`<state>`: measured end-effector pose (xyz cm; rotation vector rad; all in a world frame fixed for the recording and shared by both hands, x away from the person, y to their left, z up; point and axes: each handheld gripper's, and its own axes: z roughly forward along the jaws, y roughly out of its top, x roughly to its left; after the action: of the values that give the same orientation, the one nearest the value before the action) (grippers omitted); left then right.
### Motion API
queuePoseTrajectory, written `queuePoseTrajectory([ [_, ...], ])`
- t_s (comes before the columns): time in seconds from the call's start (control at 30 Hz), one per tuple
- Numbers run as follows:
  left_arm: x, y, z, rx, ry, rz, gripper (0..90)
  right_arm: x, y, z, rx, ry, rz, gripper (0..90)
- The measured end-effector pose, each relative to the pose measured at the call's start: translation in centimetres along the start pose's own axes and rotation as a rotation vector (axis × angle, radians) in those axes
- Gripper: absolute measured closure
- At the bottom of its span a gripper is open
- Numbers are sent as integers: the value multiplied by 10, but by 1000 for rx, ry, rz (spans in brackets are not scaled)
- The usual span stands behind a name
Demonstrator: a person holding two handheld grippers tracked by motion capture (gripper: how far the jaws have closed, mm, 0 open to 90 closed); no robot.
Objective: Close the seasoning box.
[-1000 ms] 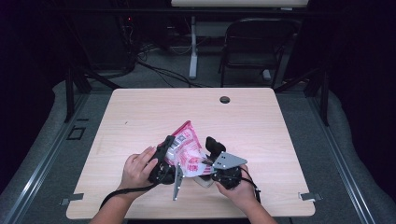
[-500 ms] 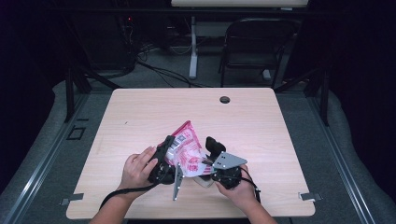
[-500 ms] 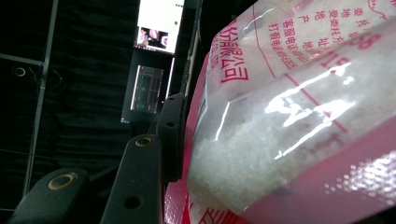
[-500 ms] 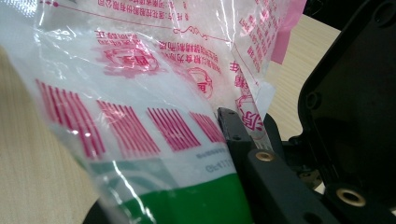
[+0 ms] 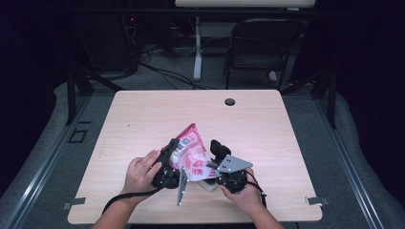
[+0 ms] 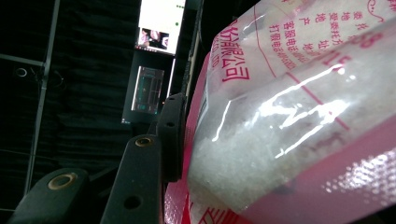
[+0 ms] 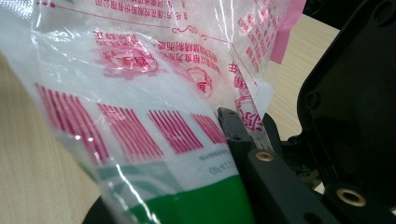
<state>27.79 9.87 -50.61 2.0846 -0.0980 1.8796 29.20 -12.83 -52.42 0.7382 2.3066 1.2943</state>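
Bag (image 6: 299, 116), upper left print: pink Chinese characters, seen mirrored through the clear film, ending in "份有限公司"; a small pink "LTD" ran along the edge beside them.
Bag, top lines: small pink Chinese print, too small to read.
Bag (image 7: 154, 93), other side: pink Chinese characters, not legible; a row of pink striped blocks.
Bag, above green band: small digits, blurred.

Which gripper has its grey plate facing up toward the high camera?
The right gripper: its plate lies flat, face up. The left gripper is tilted over, so its own plate shows edge-on, pointing down beside the bag.
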Motion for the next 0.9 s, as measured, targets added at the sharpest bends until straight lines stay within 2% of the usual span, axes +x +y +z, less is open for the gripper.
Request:
queuePoseTrajectory([
  [0.9, 1, 0, -1, -6, 2, -4, 645, 1, 1, -1, -2, -2, -1, 878],
])
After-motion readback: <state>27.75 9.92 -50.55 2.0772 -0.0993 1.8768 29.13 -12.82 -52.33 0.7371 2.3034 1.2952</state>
